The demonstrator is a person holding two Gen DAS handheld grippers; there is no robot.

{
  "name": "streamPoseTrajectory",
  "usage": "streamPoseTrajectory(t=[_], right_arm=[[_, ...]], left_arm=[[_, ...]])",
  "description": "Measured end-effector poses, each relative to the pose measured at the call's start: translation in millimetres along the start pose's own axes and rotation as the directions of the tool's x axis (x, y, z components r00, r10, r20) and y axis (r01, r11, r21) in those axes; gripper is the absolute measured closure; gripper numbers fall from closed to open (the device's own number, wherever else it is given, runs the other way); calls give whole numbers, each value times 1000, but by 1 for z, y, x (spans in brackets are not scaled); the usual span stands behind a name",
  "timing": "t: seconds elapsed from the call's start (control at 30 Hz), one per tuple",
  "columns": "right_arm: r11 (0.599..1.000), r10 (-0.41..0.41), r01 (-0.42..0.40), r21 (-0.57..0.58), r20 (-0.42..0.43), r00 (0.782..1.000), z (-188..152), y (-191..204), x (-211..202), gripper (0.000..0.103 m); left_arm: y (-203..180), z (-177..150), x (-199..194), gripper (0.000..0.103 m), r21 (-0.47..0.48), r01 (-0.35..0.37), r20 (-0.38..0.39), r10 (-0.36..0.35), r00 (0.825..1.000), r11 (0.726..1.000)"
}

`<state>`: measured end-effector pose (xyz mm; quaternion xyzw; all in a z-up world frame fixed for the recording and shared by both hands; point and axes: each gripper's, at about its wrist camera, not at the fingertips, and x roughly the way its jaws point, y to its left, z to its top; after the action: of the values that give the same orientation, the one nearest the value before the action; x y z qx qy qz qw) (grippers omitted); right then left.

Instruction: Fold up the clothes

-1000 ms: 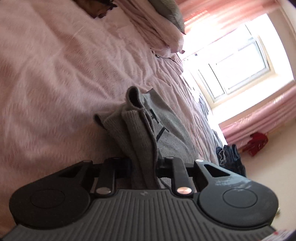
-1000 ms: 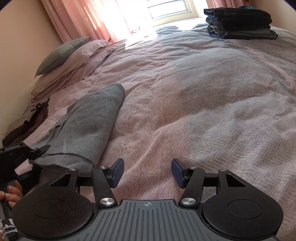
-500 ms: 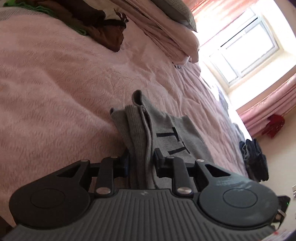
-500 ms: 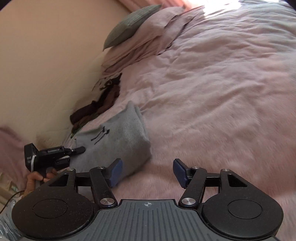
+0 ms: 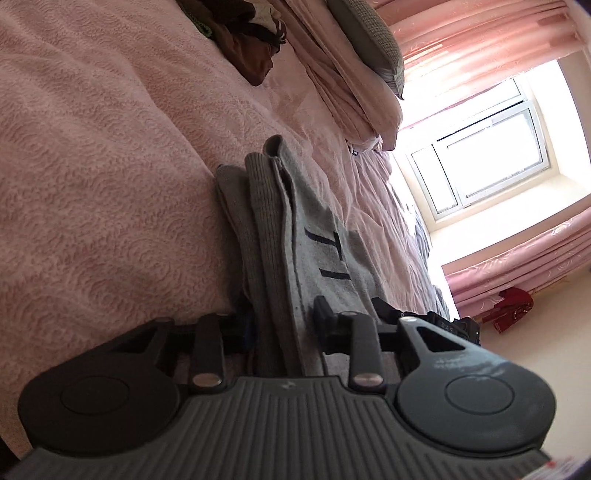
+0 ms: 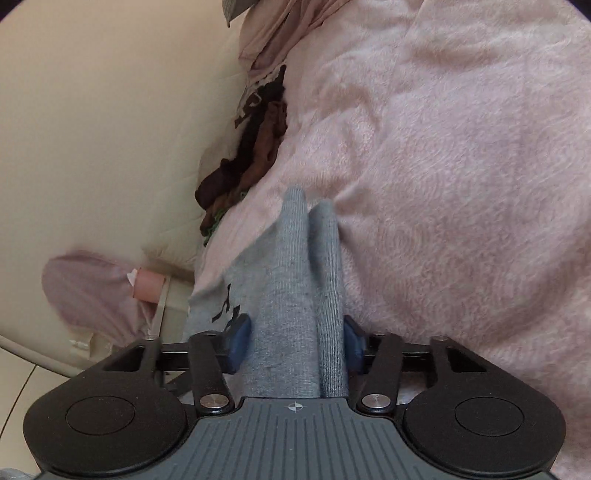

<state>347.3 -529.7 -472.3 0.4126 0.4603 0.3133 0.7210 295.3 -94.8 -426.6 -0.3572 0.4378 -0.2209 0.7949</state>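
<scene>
Pink bedspread [image 5: 110, 166]; grey garment [image 6: 295, 295] between both hand-held grippers' fingers.

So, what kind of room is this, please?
Most likely a bedroom: a bed under a pink bedspread, pillows at its head, and a window with pink curtains.
</scene>
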Motion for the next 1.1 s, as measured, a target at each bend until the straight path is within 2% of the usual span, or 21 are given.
streamPoseTrajectory(t=[0.1, 0.17, 0.27, 0.33, 0.37, 0.43, 0.5, 0.53, 0.57, 0.6, 0.67, 0.7, 0.73, 0.77, 0.8, 0.87, 0.9, 0.97, 1.0, 1.07, 1.1], right_arm=[[1000, 3, -4, 8, 67, 998, -14, 4, -6, 77], [999, -7, 2, 40, 134, 991, -31, 10, -19, 78], [995, -22, -5, 104, 255, 967, -75, 25, -43, 79], [991, -54, 6, 137, 347, 936, -105, 33, -55, 79], [987, -83, 23, 159, 384, 920, -115, 35, -55, 77], [974, -200, 136, 181, 400, 894, -121, 33, -49, 74], [964, -265, 225, 145, 412, 872, -120, 39, -46, 70], [951, -307, 286, 115, 429, 849, -118, 50, -48, 67], [929, -355, 364, 72, 457, 816, -117, 62, -50, 66], [895, -396, 446, 24, 505, 767, -115, 77, -51, 66], [825, -430, 564, -38, 604, 671, -116, 101, -53, 66], [794, -430, 603, -76, 632, 645, -114, 110, -49, 66], [761, -436, 639, -113, 641, 632, -108, 117, -40, 67], [721, -455, 677, -144, 639, 620, -104, 122, -30, 74], [687, -467, 703, -185, 630, 621, -104, 123, -20, 78], [652, -483, 721, -235, 604, 634, -98, 116, 4, 81], [627, -516, 742, -236, 587, 623, -94, 107, 16, 81], [589, -565, 771, -242, 560, 606, -89, 84, 32, 83], [598, -561, 767, -233, 561, 608, -91, 75, 32, 84], [666, -550, 728, -164, 551, 628, -89, 64, 20, 93], [671, -561, 729, -139, 548, 621, -87, 65, 16, 96]], left_arm=[[-12, 20, 4, 84, 101, -8, -55, 13, 998, 995], [-28, 37, 2, 86, 214, -8, -67, 23, 998, 977], [-44, 63, 10, 87, 312, 42, -99, -11, 995, 949], [-45, 73, 28, 86, 327, 56, -148, -7, 989, 943], [-45, 73, 40, 86, 351, 37, -167, 23, 986, 936], [-42, 70, 55, 78, 379, -28, -170, 99, 980, 925], [-37, 70, 51, 75, 345, -44, -142, 99, 985, 938], [-37, 72, 42, 75, 340, -62, -110, 105, 988, 939], [-35, 74, 27, 74, 342, -90, -52, 114, 992, 935], [-38, 77, 18, 74, 353, -124, -1, 133, 991, 927], [-52, 82, 9, 74, 409, -180, 87, 158, 984, 895], [-61, 81, 11, 74, 447, -172, 87, 148, 985, 878], [-74, 77, 18, 74, 498, -149, 71, 130, 989, 854], [-88, 70, 27, 75, 552, -127, 53, 117, 992, 824], [-102, 61, 38, 76, 607, -119, 49, 112, 992, 785], [-116, 48, 65, 78, 671, -121, 43, 124, 991, 732], [-116, 45, 78, 78, 684, -138, 45, 148, 988, 716], [-101, 40, 108, 92, 711, -214, 83, 222, 971, 670], [-87, 42, 117, 98, 688, -219, 83, 225, 971, 691], [-67, 55, 108, 100, 601, -147, 44, 151, 988, 786], [-63, 58, 100, 100, 573, -133, 43, 133, 990, 809]])
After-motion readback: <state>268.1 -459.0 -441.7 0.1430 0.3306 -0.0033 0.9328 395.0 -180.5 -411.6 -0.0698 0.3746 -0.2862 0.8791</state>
